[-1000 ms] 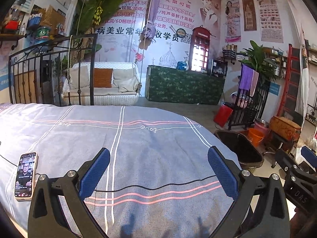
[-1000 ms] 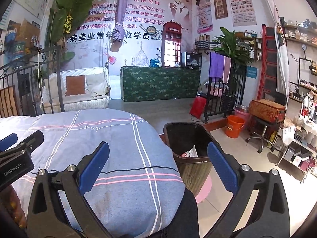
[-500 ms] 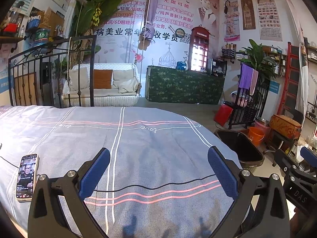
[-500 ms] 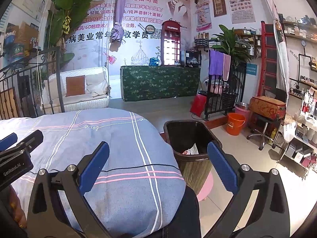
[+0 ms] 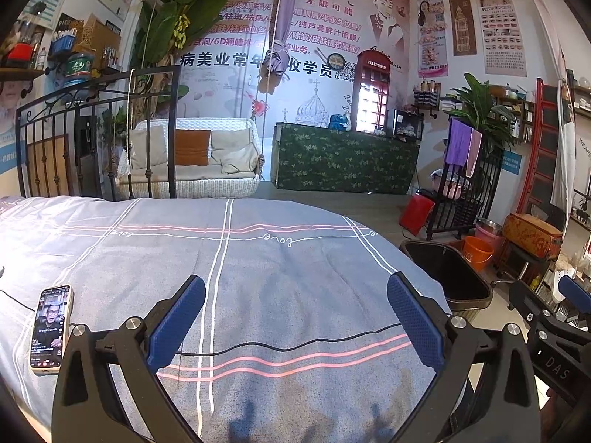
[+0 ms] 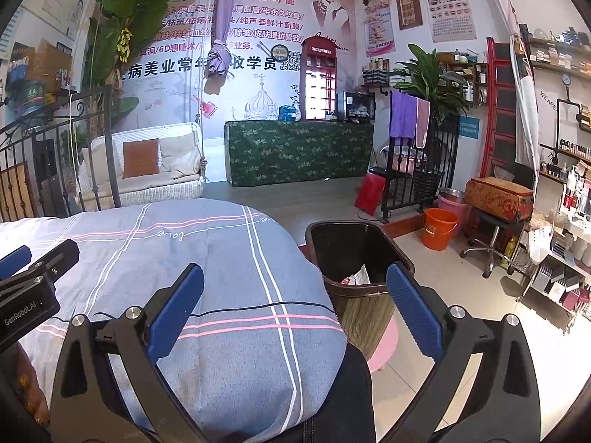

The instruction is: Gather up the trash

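Little has shifted since the earlier frames: both grippers hover at nearly the same spot over the bed, the views only drifting slightly, and the crumpled trash sits in the bin as before. At far left on the bed (image 5: 277,258), a phone (image 5: 51,328) lies face up with its screen lit, near the edge of the grey-blue checked cover; a thin black cable (image 5: 303,343) runs across the cover beside it toward the right. Next comes the left gripper (image 5: 293,326), its blue-padded fingers (image 5: 177,321) spread wide apart and holding nothing, above the pink stripes of the cover. To its right, the right gripper (image 6: 293,315) is likewise spread wide and empty, poised over the rounded corner of the bed, with the left gripper's body visible at the left border of the right wrist view. Further right, just beside the bed's corner, stands the black-lined trash bin (image 6: 365,291) on the floor; inside it lies crumpled trash (image 6: 356,278), white with a bit of red. Beyond the bin an orange bucket (image 6: 439,227) stands on the floor, well apart.
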